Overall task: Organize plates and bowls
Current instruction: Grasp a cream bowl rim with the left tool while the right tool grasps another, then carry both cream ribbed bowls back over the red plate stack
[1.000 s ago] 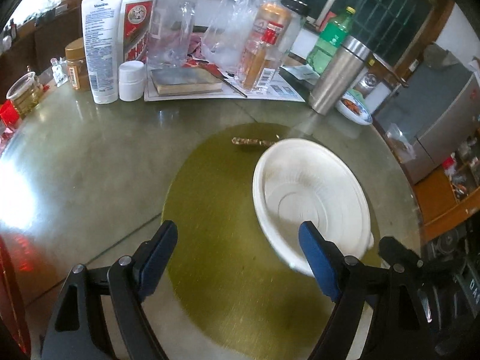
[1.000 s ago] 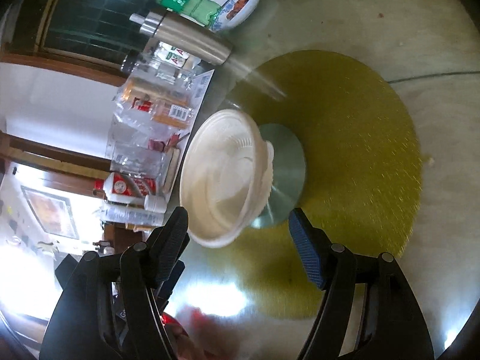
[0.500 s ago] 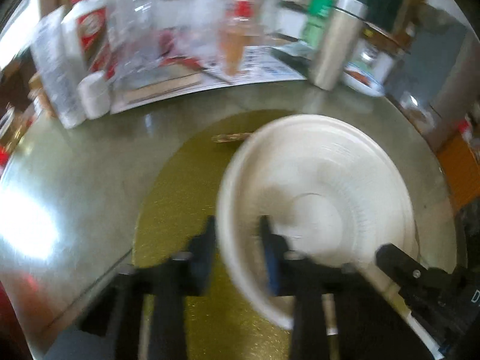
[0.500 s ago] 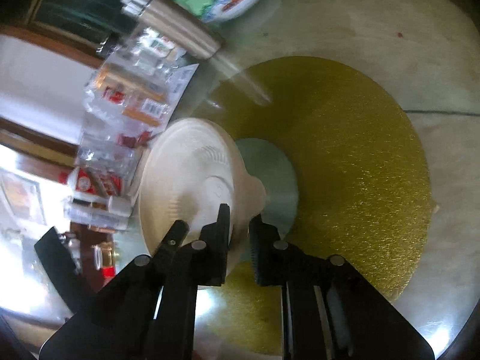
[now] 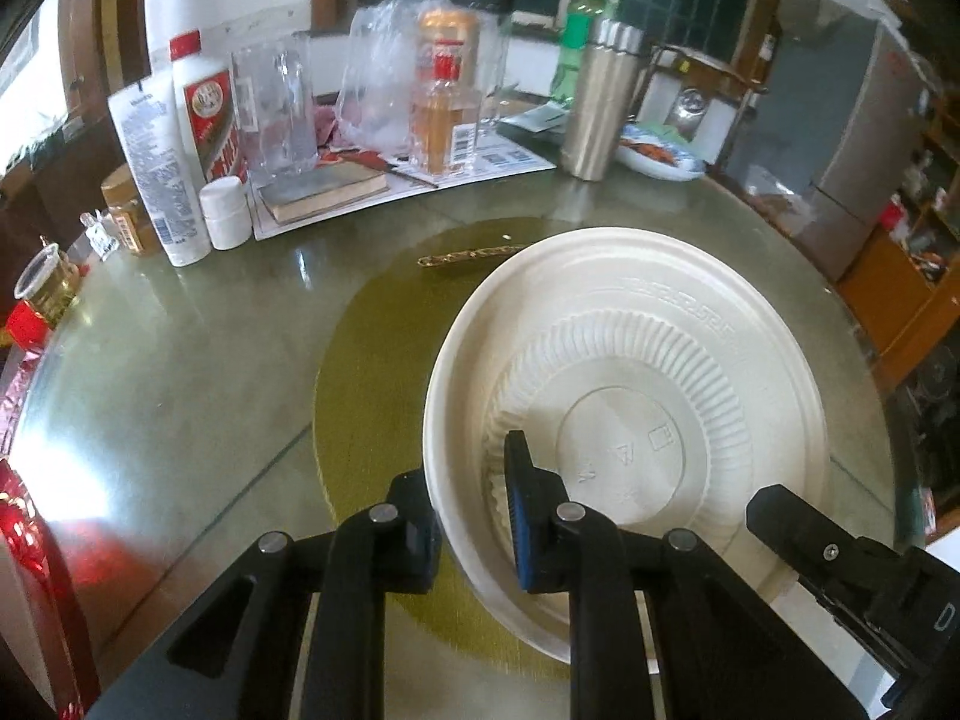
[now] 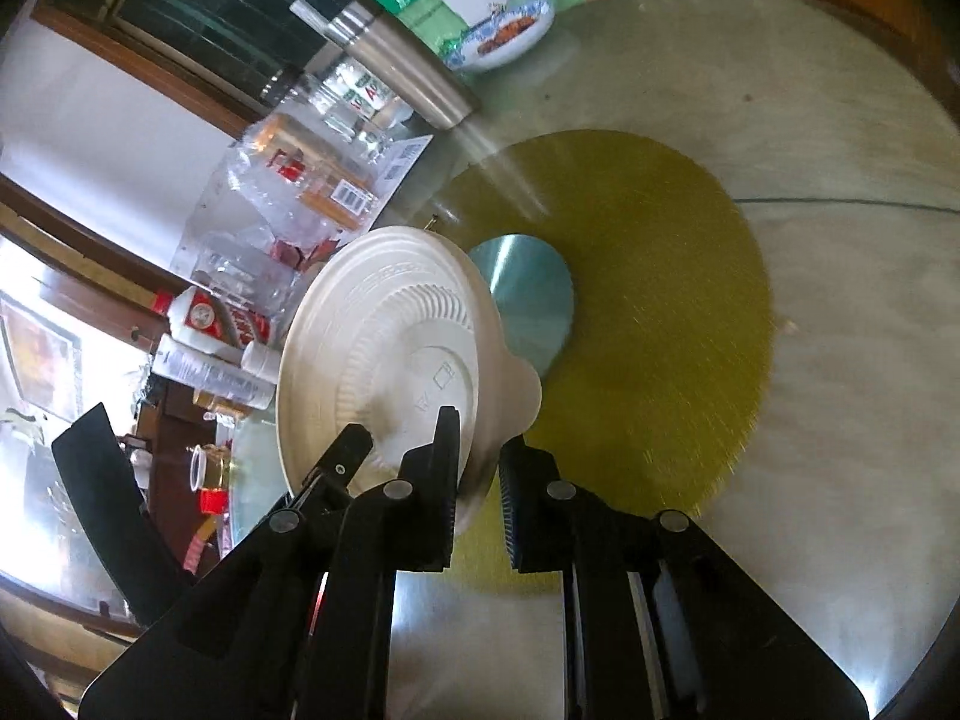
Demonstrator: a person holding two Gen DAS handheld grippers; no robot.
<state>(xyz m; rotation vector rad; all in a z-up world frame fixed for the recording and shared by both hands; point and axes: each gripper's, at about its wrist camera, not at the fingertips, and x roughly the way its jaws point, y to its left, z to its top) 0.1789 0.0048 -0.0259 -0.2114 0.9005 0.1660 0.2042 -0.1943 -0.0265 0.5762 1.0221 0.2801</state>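
Both claws clamped on one white disposable bowl, lifted over the gold disc

Left claw (image 5: 474,498) is pinched on the near-left rim of the white bowl (image 5: 636,396), one finger outside the wall, the blue-padded one inside; bowl fills lower centre-right of the left wrist view. Right claw (image 6: 480,474) grips the same bowl (image 6: 384,354) at its rim beside the small tab, lower centre of the right wrist view, bowl tilted with its inside facing the camera. Gold disc (image 6: 654,312) lies on the glass bench (image 5: 180,372), silver hub (image 6: 528,294) showing beside the bowl. Steel tumbler (image 5: 600,108), white liquor bottle (image 5: 207,108), lotion tube (image 5: 153,168), book (image 5: 324,186) crowd the upper half, well apart from the bowl
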